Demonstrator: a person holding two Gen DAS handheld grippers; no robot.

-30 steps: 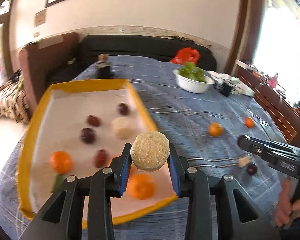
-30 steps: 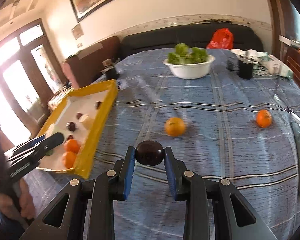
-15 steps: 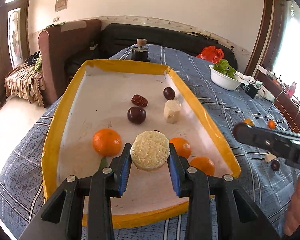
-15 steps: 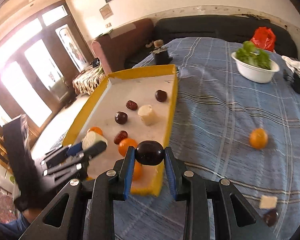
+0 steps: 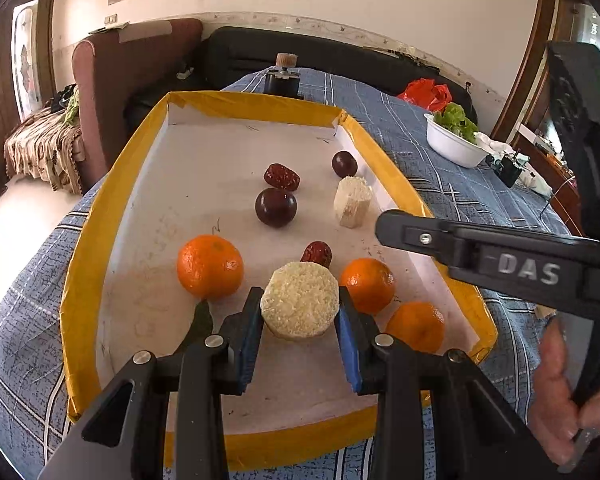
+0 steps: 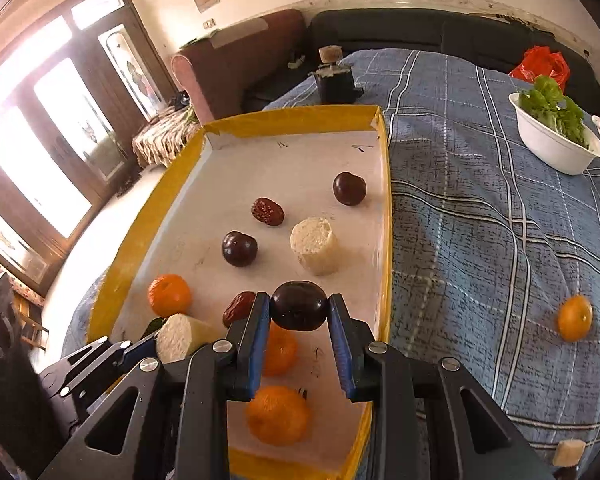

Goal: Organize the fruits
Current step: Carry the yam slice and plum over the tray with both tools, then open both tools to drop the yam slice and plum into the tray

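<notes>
Two grippers hang over the near end of the yellow-rimmed tray point(image 5: 112, 216): the left gripper point(image 5: 300, 334) clamps a pale cut chunk point(image 5: 300, 300), the right gripper point(image 6: 299, 332) a dark plum point(image 6: 299, 311). Bare tray floor lies directly beneath both. Beyond the tray, blue checked cloth point(image 6: 480, 200) reaches a white bowl point(image 6: 552, 152) and a dark sofa point(image 6: 420, 28).

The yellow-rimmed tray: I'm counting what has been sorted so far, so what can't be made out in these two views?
- Left wrist view: the left gripper and its pale round cylinder hide most of a wrinkled red date in the yellow-rimmed tray.
- Right wrist view: the right gripper, shut on a dark plum, covers part of an orange.
- A pale chunk on the blue checked cloth is too small to identify.
</notes>
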